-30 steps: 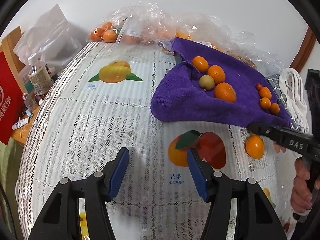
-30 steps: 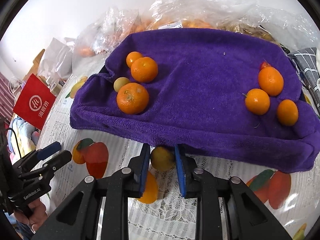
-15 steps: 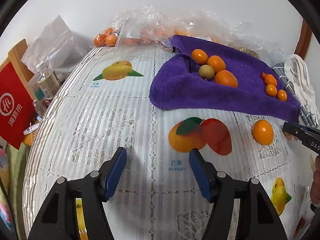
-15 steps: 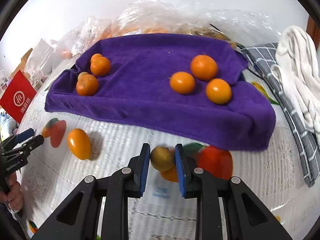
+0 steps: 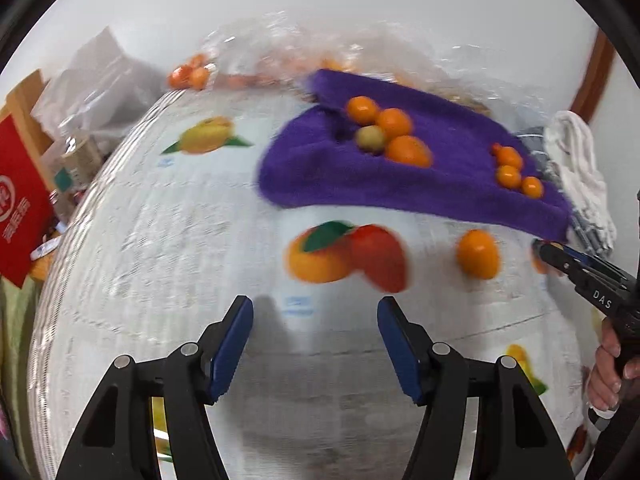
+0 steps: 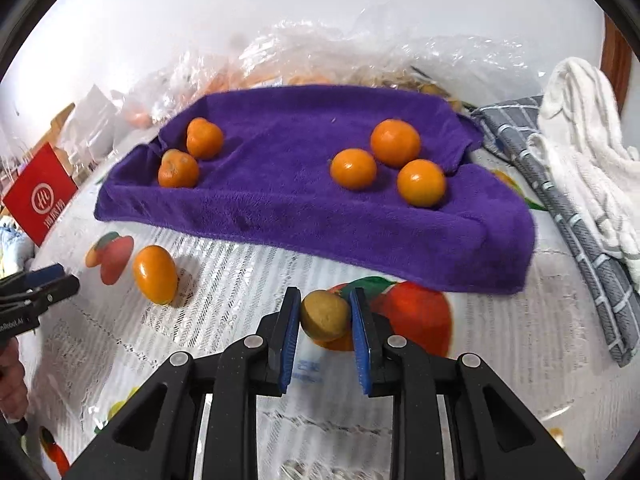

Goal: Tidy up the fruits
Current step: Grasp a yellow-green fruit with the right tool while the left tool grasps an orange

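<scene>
While seven fruits already sit on the purple towel (image 6: 312,208), the right gripper (image 6: 325,316) pinches a greenish fruit (image 6: 324,315) over its front edge, the left gripper (image 5: 316,344) gapes empty, and one orange fruit (image 6: 155,269) remains on the tablecloth (image 6: 240,280).

Purple towel (image 6: 304,216), orange fruits (image 6: 354,168)

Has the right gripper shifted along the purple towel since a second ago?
Yes. The right gripper, shut on the yellow-green fruit, has moved rightward along the purple towel, from its left-centre front edge to its right end.
</scene>
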### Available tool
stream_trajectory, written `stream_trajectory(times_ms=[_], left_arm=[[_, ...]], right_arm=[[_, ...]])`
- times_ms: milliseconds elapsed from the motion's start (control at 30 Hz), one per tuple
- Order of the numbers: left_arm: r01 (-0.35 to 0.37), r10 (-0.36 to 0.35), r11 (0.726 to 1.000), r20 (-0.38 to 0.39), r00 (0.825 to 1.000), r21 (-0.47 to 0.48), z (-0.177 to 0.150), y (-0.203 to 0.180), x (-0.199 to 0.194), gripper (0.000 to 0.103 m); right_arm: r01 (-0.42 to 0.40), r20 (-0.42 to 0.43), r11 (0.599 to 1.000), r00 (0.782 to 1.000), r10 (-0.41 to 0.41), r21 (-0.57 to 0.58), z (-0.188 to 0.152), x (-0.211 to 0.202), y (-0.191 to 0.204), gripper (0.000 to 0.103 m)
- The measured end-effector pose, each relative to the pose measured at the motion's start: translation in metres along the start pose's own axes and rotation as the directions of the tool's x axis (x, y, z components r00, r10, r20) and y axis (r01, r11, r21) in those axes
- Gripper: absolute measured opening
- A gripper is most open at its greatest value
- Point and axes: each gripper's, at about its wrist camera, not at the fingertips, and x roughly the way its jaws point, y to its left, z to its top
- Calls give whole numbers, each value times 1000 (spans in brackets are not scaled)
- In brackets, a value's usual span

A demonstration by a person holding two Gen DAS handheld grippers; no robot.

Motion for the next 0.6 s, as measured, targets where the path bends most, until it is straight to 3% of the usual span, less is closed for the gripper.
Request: stream_trajectory(times_ms=[233, 600], left_arm=[[130, -130, 990, -8, 991, 53, 17, -62, 7, 64], [176, -178, 983, -41, 983, -51, 25, -94, 38, 62]], right_arm=[[43, 17, 999, 999, -44, 3, -6, -30, -33, 25], [70, 0, 995, 998, -70, 73, -20, -39, -76, 25]])
